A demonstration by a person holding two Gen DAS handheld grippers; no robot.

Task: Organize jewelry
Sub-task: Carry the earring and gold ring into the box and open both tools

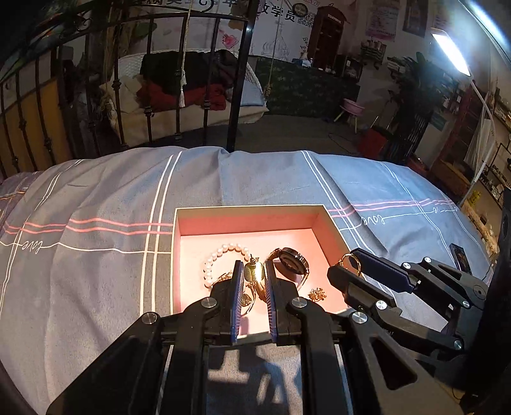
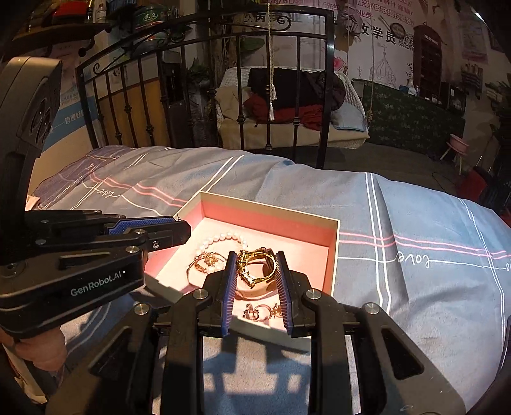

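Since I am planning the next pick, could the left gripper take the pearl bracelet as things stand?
Probably not yet: the left gripper is shut on a small gold piece, though the pearl bracelet lies mostly uncovered in the box.

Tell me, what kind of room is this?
Probably a bedroom corner inside a shop or studio. A bed with a striped blue sheet and black iron bed frame holds the jewelry box, while posters cover the far wall.
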